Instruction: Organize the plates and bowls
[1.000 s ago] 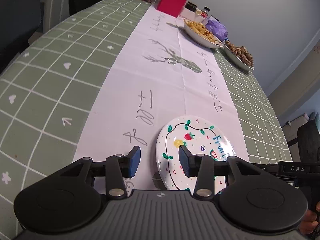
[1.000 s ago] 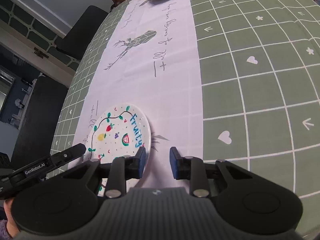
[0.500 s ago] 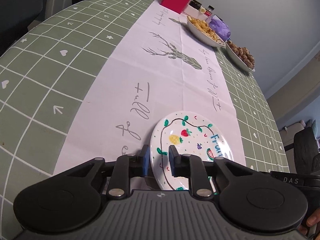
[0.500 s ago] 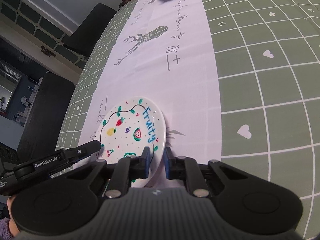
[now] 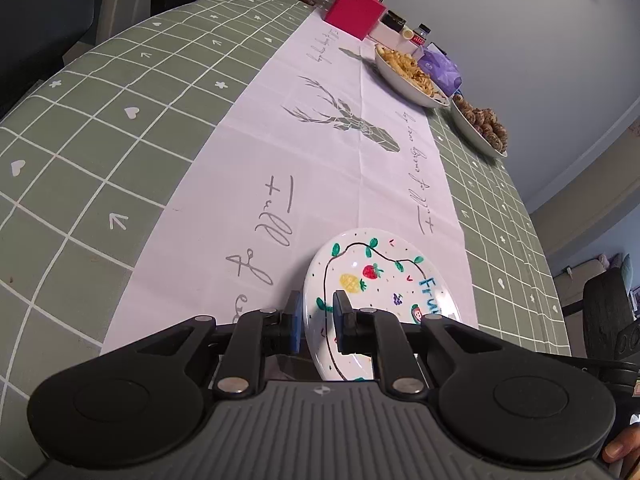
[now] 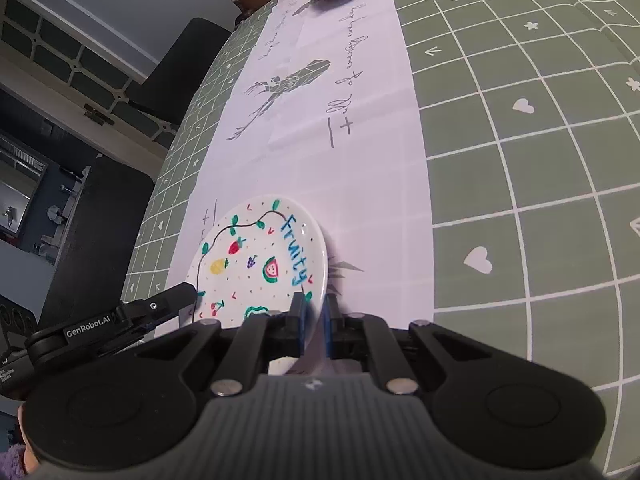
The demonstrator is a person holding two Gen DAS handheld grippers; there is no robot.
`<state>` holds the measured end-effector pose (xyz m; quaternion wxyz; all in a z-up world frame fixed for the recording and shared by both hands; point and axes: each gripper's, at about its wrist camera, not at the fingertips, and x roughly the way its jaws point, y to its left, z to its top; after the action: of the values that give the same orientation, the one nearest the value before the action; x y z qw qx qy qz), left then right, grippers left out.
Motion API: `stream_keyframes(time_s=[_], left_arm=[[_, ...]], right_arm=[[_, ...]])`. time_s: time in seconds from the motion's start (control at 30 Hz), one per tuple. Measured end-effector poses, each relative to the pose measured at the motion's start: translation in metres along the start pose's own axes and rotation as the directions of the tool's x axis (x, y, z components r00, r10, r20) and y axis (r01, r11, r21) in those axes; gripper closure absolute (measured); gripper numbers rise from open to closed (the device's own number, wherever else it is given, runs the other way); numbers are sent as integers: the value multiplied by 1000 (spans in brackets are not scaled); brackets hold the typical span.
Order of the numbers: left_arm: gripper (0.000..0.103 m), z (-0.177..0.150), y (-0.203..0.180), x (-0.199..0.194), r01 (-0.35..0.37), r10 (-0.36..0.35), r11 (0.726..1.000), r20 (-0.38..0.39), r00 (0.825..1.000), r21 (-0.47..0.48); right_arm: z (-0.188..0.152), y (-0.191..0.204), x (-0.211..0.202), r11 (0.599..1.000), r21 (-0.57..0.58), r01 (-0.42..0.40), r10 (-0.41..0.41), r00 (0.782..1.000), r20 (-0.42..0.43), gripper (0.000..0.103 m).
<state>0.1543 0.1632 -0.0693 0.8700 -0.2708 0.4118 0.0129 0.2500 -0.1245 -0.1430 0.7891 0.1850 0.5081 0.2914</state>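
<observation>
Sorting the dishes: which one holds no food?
The painted fruit plate, clamped at its rim by both hand-held grippers; the two dishes far up the table hold food.

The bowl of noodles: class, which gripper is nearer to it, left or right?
Neither, clearly. Left gripper and right gripper both clamp opposite sides of the fruit plate, at the near end of the table; the noodle bowl sits far up it.

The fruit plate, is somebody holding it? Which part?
Yes. Both grippers pinch the plate by its rim: the left gripper on its left edge, the right gripper on its right edge.
</observation>
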Motion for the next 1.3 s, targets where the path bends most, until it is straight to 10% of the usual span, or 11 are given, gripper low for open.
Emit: stream_keyframes(time_s=[0.67, 1.3], left_arm=[[86, -7, -82, -78, 92, -101, 992, 104, 989, 85], [86, -90, -185, -98, 152, -142, 970, -66, 988, 191]], right_arm=[[-8, 7, -113, 998, 4, -59, 57, 986, 156, 97], [-65, -66, -232, 999, 21, 28, -32, 979, 202, 96]])
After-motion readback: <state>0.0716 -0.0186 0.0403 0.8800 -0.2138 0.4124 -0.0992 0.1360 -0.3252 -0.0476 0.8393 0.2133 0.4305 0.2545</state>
